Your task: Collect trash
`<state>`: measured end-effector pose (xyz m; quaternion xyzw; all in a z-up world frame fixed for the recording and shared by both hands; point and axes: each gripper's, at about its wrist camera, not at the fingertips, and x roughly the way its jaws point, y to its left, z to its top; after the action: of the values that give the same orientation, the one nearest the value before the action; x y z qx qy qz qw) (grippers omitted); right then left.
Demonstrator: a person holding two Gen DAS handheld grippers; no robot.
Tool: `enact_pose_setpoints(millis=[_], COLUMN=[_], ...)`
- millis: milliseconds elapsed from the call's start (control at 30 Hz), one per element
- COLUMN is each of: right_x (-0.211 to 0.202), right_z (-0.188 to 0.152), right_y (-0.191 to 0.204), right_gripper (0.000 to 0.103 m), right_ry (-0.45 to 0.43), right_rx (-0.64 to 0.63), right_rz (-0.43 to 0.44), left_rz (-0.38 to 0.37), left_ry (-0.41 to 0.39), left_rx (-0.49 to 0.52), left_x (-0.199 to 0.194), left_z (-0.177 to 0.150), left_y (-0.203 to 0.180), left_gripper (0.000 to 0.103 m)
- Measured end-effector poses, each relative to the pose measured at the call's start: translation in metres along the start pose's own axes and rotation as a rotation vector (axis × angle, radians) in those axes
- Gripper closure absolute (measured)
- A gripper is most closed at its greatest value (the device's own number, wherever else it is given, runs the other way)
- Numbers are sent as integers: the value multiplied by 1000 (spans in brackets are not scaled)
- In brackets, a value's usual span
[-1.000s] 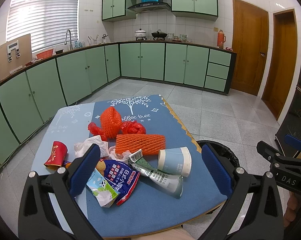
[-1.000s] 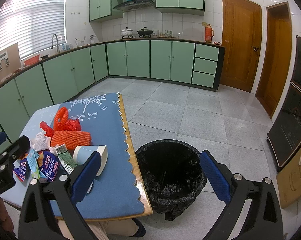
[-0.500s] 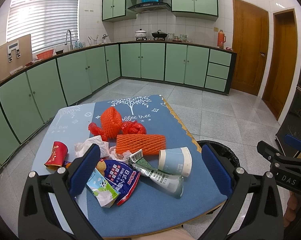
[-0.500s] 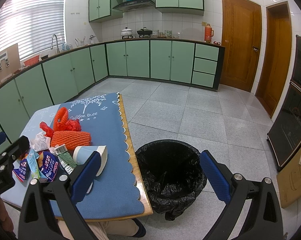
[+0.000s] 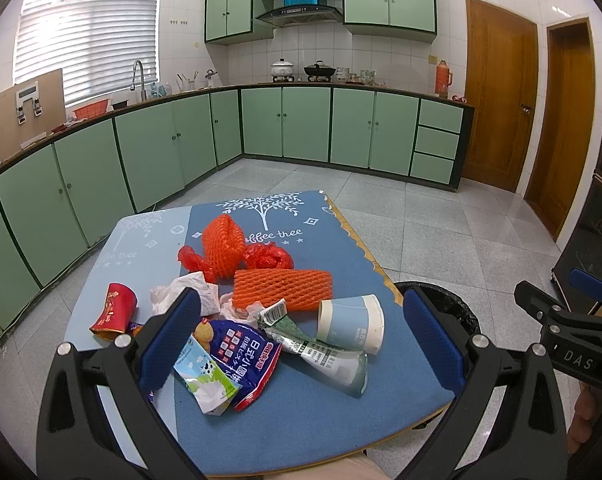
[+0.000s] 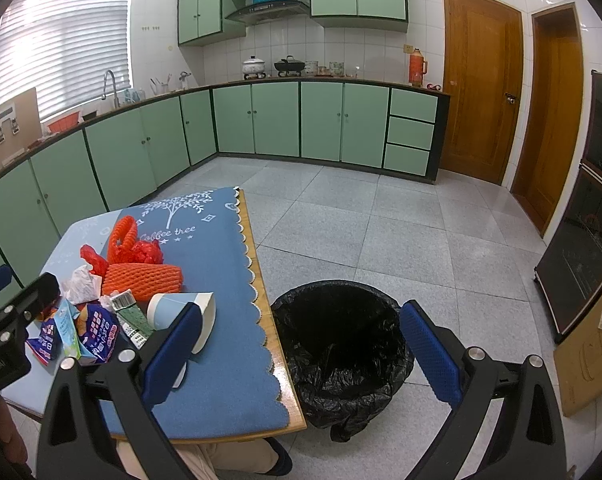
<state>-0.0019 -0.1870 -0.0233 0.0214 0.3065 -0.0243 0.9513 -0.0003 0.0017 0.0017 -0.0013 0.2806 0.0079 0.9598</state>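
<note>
A pile of trash lies on the blue table mat (image 5: 321, 408): two orange foam nets (image 5: 283, 283), a red plastic bag (image 5: 267, 257), crumpled white tissue (image 5: 189, 286), a red paper cup (image 5: 115, 310), a blue-white paper cup (image 5: 351, 322) on its side, and snack wrappers (image 5: 241, 354). My left gripper (image 5: 297, 330) is open above the near wrappers, touching nothing. My right gripper (image 6: 301, 346) is open and empty, over the gap between the table edge and the black-lined trash bin (image 6: 341, 356). The paper cup (image 6: 181, 314) sits by its left finger.
The bin stands on the tiled floor right of the table (image 6: 261, 280). Green cabinets (image 5: 285, 124) line the back and left walls. Wooden doors (image 5: 497, 104) are at the right. A dark oven cabinet (image 6: 589, 248) and a cardboard box (image 6: 593, 344) stand at far right.
</note>
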Motion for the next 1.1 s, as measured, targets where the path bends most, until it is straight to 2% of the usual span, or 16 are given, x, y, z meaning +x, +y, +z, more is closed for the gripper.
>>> enact_pose_setpoints(millis=[1100], right_x=[1], right_z=[0], right_y=[2], right_gripper=[6], right_ry=[0], right_rx=[0], right_rz=[20], left_rz=[10], left_ry=[-3], left_rx=[-3], left_x=[2], left_z=[0], left_y=[4], left_gripper=[5])
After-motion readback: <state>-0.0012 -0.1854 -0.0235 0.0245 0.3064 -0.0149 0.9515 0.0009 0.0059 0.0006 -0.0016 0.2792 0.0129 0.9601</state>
